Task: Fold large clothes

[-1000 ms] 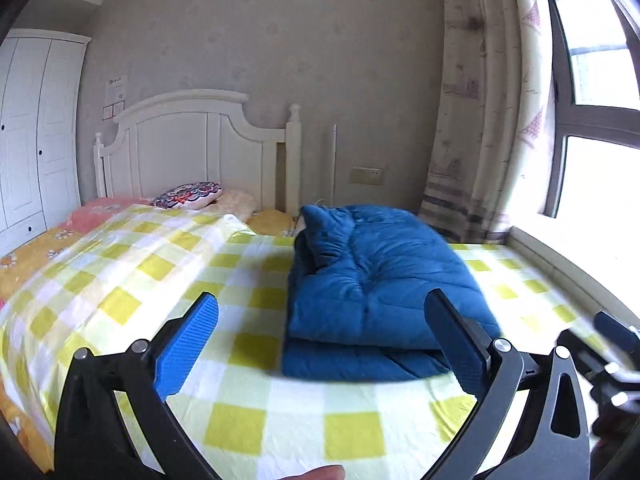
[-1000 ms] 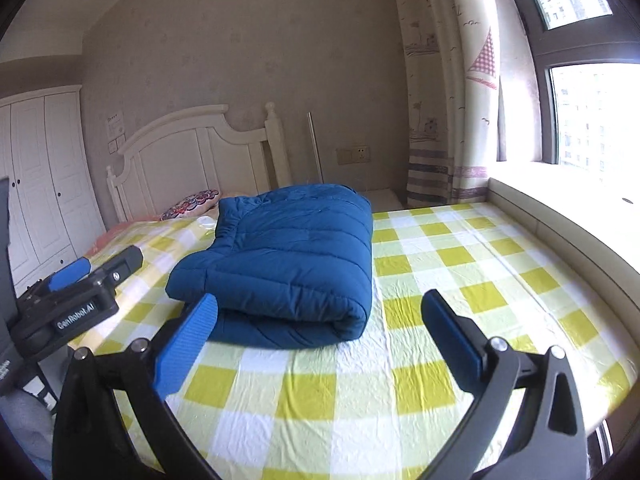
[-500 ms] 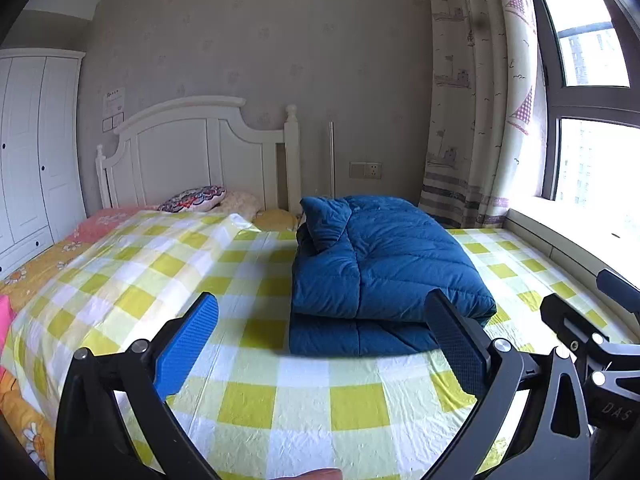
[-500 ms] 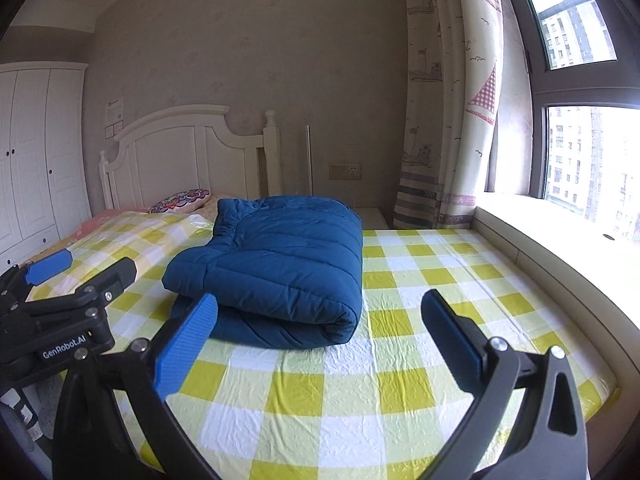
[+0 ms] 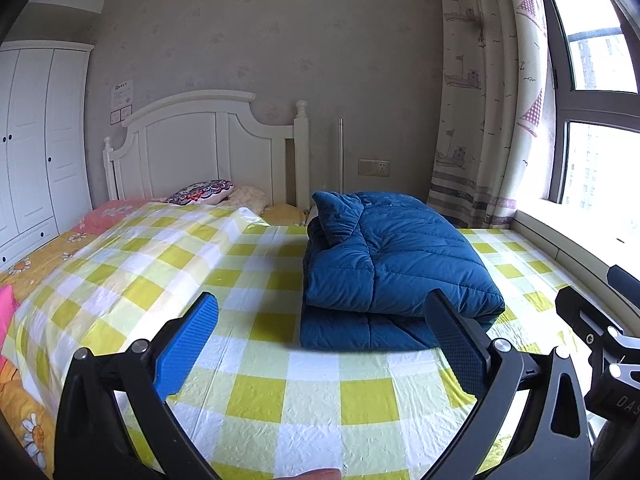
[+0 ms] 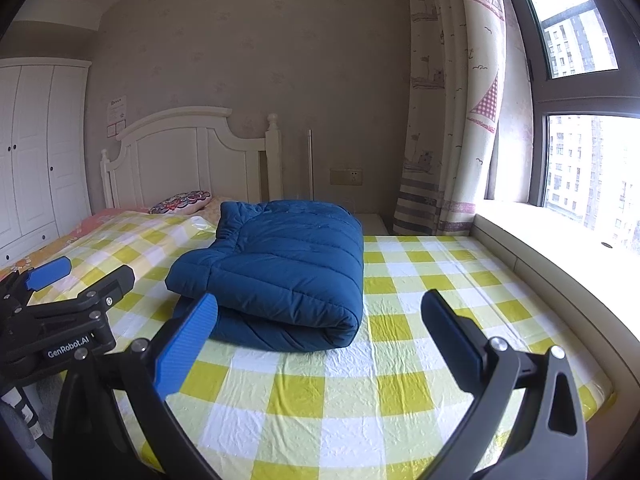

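The left gripper is held above the near edge of the bed, its two fingers spread wide with nothing between them. I think it is kept so because there is nothing to take at this moment: the pads point toward the clothing but do not touch it. The right gripper is in the same condition, wide apart and empty, also low over the near part of the checked sheet. Each one appears at the border of the other's view, so they are side by side, the person standing at the foot of the bed.

Just beyond the fingers lies the blue padded jacket. It is folded into a thick rectangle, one layer doubled over another, with a rounded fold on its near right side and a collar or sleeve part turned up at the far left corner. It rests flat on the yellow and white sheet, about in the middle of the bed, well apart from the edge. To me the folding looks finished, or nearly, and both tools are kept away probably to leave the bundle undisturbed; such puffy material could spring open if it is pushed.

Behind the jacket I see a patterned pillow against the white headboard. A white wardrobe stands at the left, and a curtain hangs beside the bright window at the right.
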Demonstrator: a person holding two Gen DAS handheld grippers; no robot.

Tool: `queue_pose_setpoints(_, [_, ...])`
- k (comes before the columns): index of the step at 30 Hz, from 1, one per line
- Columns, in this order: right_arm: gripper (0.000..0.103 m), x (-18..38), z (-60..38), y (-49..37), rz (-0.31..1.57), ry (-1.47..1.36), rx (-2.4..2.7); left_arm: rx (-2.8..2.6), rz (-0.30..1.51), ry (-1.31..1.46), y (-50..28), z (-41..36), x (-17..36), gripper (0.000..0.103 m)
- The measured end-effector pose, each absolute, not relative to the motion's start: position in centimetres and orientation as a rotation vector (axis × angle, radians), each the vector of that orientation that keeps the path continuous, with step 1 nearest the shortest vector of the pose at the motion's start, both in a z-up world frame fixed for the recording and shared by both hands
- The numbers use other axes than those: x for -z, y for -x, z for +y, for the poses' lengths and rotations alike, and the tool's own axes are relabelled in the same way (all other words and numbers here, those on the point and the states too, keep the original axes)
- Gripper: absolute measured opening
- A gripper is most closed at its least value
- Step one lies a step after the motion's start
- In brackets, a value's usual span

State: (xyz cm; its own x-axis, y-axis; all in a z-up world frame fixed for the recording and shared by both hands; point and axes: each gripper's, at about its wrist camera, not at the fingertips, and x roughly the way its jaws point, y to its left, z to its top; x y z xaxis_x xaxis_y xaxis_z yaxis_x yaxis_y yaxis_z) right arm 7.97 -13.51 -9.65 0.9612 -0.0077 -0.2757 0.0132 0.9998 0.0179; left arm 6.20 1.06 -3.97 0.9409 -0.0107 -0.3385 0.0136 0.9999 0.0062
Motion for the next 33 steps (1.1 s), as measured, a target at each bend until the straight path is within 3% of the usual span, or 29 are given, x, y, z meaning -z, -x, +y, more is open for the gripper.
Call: queue_pose_setpoints(33, [0.101, 9.85, -13.50, -8.07, 0.287, -0.011, -0.003, -0.007, 0.329, -0.018, -5.15, 0.81, 3.92, 0.099])
